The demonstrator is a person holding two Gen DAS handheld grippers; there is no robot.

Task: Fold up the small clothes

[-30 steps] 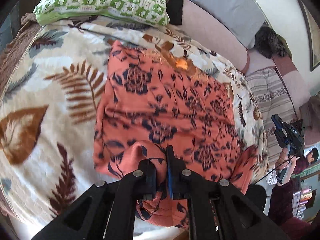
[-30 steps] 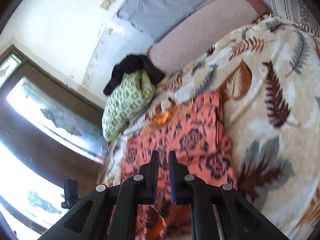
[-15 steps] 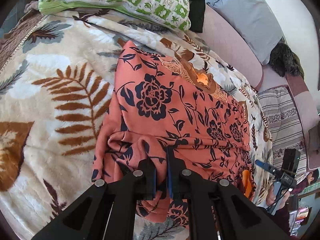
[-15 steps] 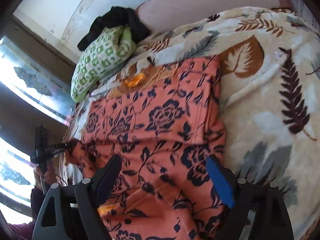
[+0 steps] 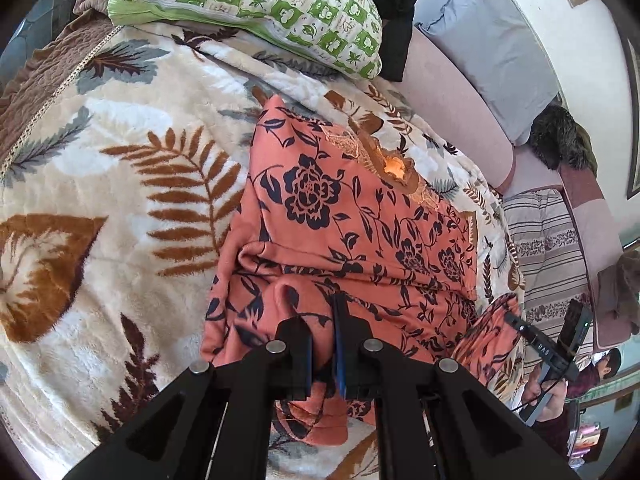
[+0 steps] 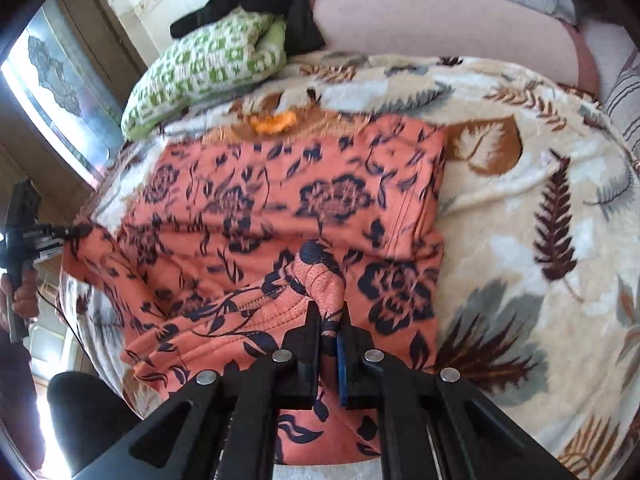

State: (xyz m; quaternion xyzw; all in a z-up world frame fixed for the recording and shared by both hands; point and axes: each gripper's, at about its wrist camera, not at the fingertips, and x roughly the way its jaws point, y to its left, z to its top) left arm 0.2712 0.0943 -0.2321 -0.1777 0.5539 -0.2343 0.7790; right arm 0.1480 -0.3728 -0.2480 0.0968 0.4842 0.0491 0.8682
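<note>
Left hand-held gripper [image 5: 325, 344]: jaws pinched narrow on a raised fold of the salmon-orange cotton garment with dark navy flower print [image 5: 340, 208], at its near hem; judged a hold to lift that edge for a fold away from the person.

Right hand-held gripper [image 6: 329, 332]: jaws have just been closing and now clamp a bunched, stitched hem of the same garment between them; judged the matching hold at the other near corner, so both ends of the hem rise together.

Garment: lies on the bed, spread ahead of both hand-held grippers on a cream plush blanket patterned with brown and grey leaves [image 5: 120, 184]; far part flat, embroidered neckline with an orange patch at the far end; near part rumpled into a ridge just beyond the fingertips.

Beyond the garment: green-and-white checked pillow [image 5: 256, 8], a black cloth [image 6: 260, 0] touching it; neither concerns the fold.
</note>
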